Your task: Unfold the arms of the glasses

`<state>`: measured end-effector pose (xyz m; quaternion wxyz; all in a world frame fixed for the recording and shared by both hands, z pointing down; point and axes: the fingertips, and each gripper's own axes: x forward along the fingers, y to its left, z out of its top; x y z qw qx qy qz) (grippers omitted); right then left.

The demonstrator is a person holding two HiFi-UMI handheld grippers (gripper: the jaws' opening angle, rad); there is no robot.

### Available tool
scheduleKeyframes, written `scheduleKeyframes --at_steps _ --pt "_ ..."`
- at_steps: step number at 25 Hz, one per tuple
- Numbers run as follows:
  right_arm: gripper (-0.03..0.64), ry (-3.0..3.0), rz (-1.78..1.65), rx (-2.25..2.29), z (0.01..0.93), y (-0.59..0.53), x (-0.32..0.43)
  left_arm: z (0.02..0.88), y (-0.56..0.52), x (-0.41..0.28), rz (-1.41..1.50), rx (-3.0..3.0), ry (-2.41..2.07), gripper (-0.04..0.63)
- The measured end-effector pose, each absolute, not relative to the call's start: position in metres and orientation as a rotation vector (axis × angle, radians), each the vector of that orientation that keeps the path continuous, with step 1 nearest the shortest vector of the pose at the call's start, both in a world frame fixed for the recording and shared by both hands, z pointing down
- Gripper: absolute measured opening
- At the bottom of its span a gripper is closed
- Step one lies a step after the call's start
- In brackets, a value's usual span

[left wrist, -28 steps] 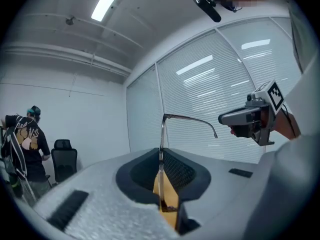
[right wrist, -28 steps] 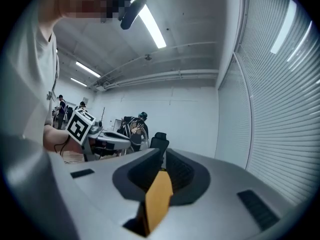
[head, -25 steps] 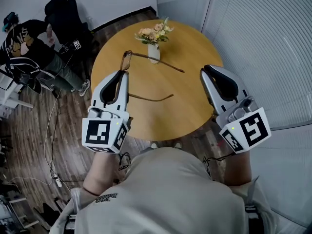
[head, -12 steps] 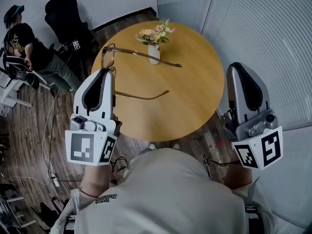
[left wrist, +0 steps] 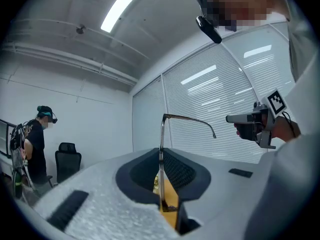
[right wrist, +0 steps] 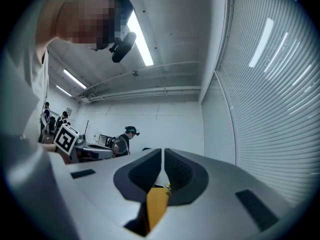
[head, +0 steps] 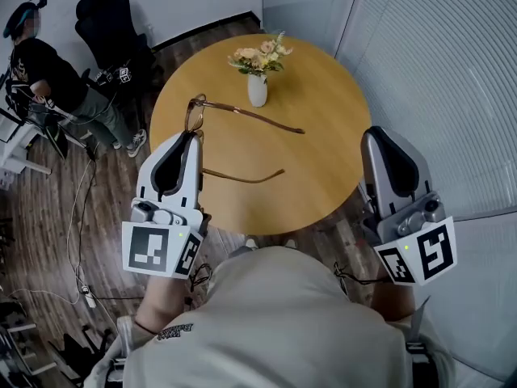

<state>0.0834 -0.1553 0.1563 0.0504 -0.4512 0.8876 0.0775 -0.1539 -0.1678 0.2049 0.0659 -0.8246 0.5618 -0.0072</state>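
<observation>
The brown-framed glasses (head: 196,111) hang over the round wooden table (head: 323,160), with both arms spread out to the right. My left gripper (head: 192,137) is shut on the frame's front. In the left gripper view the rim (left wrist: 160,149) stands upright between the pads, and one arm (left wrist: 192,119) reaches away to the right. My right gripper (head: 378,133) is held apart at the table's right edge. Its jaws are shut with nothing between them (right wrist: 163,159). It also shows in the left gripper view as the right gripper (left wrist: 252,125).
A white vase of flowers (head: 257,87) stands on the far half of the table. A person (head: 40,63) and a black office chair (head: 109,23) are at the back left. Window blinds (head: 452,71) run along the right, and cables lie on the wooden floor (head: 81,241).
Both grippers swung outward, then came partly back toward the middle. The glasses travelled with the left gripper, arms still spread. The right gripper ends farther right than a second ago.
</observation>
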Motion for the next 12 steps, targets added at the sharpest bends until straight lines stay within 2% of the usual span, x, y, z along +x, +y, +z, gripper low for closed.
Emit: scheduleKeyframes --at_steps 12 --pt "0.04 2.809 0.212 -1.415 0.194 -0.157 0.073 0.233 -0.169 -0.153 -0.076 -2.543 1.721 0.04"
